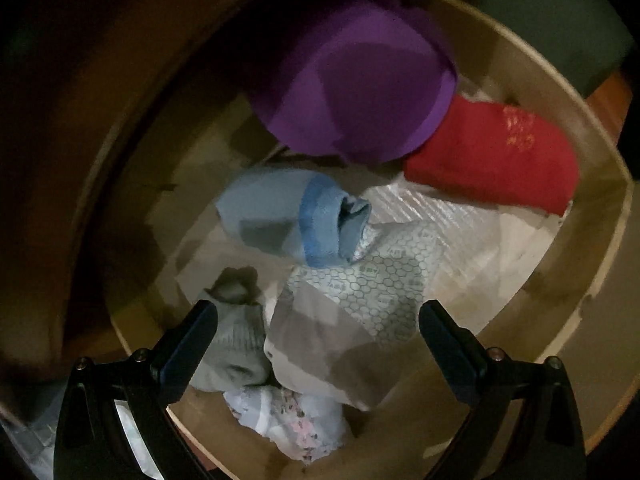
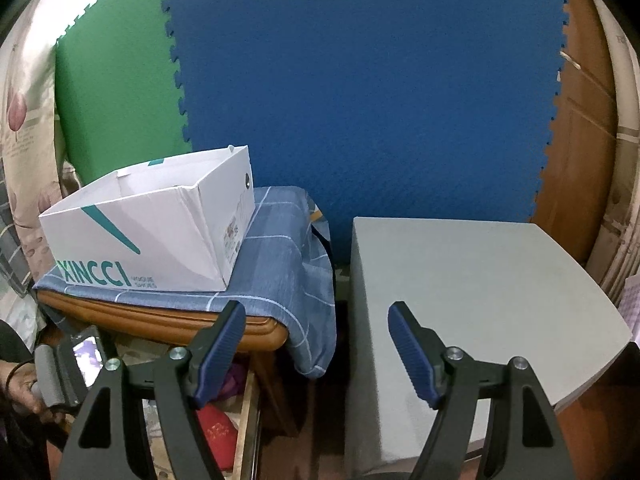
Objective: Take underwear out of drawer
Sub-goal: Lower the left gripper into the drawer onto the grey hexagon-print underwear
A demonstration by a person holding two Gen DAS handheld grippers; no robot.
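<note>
Black-fingered left gripper [image 1: 318, 334] pointing down into open drawer [image 1: 592, 264], jaws wide apart, nothing clamped; grey sock [image 1: 232, 344] by its left finger, hex-print packet [image 1: 360, 300] between fingers. Floral underwear [image 1: 288, 424] nearest, then blue roll [image 1: 288, 216], red fold [image 1: 492, 160], purple piece [image 1: 356, 80] farthest, all still inside drawer. Right gripper [image 2: 318, 334] jaws spread, empty, over grey stool [image 2: 480, 280]; white shoebox [image 2: 152, 232] on blue cloth [image 2: 280, 248], blue mat [image 2: 360, 80] behind.
</note>
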